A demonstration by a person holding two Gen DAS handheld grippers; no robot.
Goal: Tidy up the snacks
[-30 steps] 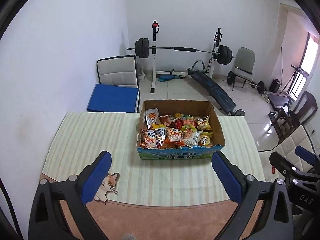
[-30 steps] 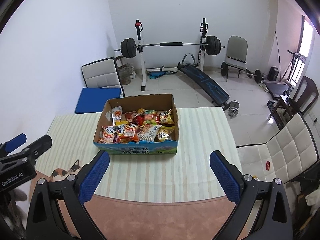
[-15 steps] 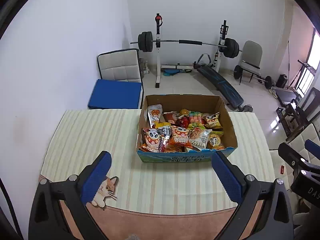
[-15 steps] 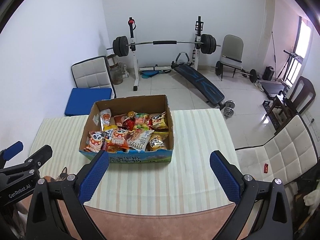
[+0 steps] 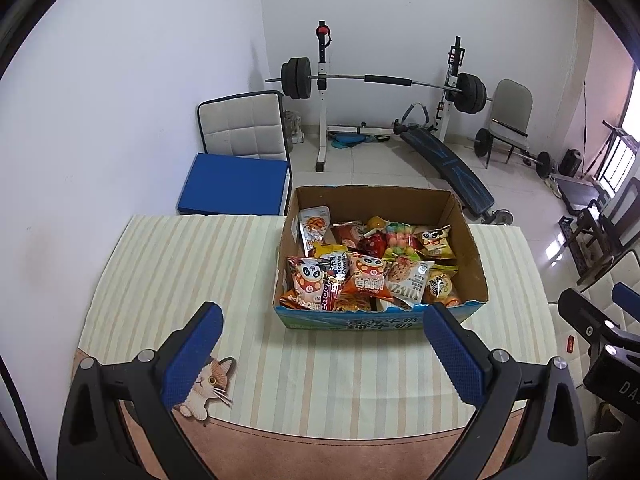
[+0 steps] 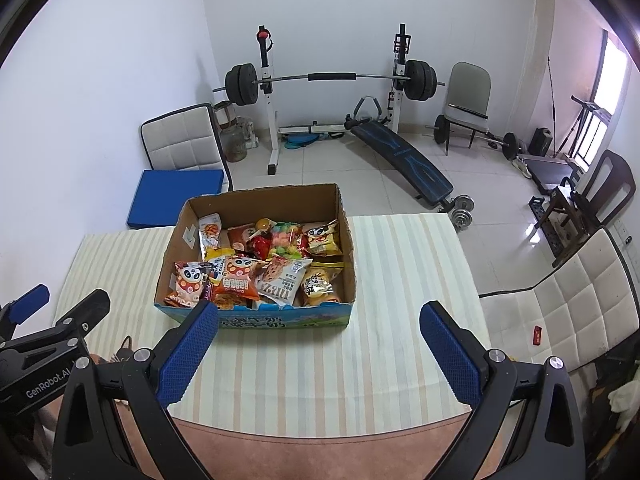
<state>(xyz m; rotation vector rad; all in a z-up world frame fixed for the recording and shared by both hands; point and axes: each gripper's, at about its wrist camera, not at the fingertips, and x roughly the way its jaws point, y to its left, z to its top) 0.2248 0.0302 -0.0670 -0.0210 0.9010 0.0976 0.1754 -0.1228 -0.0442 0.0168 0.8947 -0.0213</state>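
Here, left gripper (image 5: pixel 322 354) spread wide, holding nothing; snack-filled cardboard box (image 5: pixel 380 318) at frame centre, beyond and between its jaws. Likewise right gripper (image 6: pixel 318 352) gaping, empty-handed, box sitting centre-left past the blue pads (image 6: pixel 188 354).

Left gripper (image 5: pixel 323 350) at 6 o'clock, jaws spread wide, empty, right gripper (image 6: pixel 319 348) at 6 o'clock, likewise wide, empty, both pointing toward 12 o'clock
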